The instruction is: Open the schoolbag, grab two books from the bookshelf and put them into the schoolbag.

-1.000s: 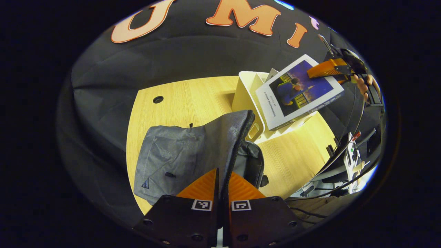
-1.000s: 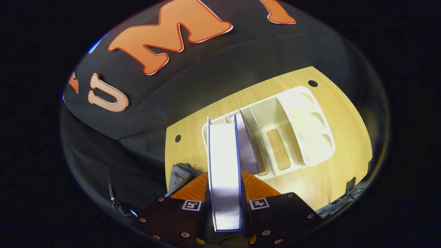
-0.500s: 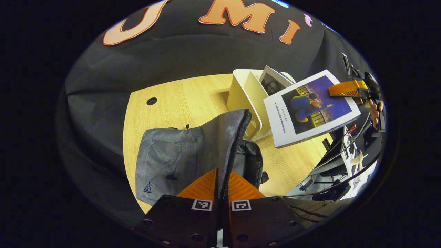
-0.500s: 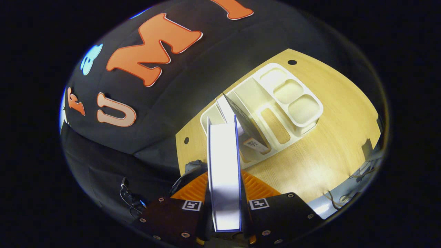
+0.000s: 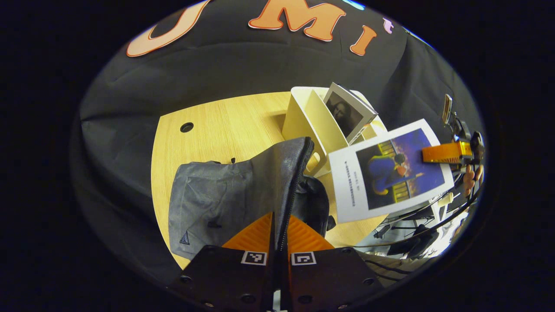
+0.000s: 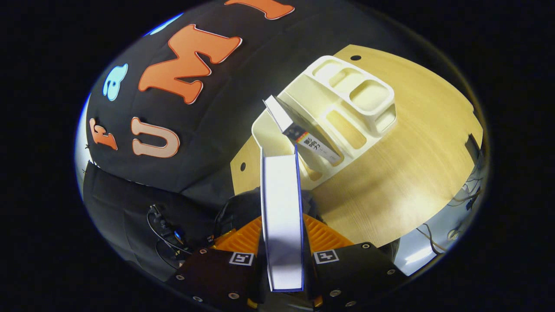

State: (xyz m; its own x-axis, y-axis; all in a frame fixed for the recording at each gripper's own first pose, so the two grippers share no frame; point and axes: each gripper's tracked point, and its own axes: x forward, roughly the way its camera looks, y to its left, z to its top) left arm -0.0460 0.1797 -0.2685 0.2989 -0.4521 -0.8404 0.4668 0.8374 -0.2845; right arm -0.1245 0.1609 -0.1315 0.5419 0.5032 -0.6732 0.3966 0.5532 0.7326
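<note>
While the pale wooden table (image 5: 225, 125) carries the grey fabric schoolbag (image 5: 225, 195), the left gripper (image 5: 277, 236) pinches its zipper edge, seemingly holding it open. Above the table, beside the cream plastic bookshelf (image 6: 347, 108), the right gripper (image 6: 282, 255) clamps a blue-covered book (image 5: 388, 173).

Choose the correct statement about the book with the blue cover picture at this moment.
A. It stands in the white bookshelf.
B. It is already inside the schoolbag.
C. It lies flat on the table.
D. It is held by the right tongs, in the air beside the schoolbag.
D: the right tongs clamp the book, which hangs above the table edge, right of the grey schoolbag.
</note>
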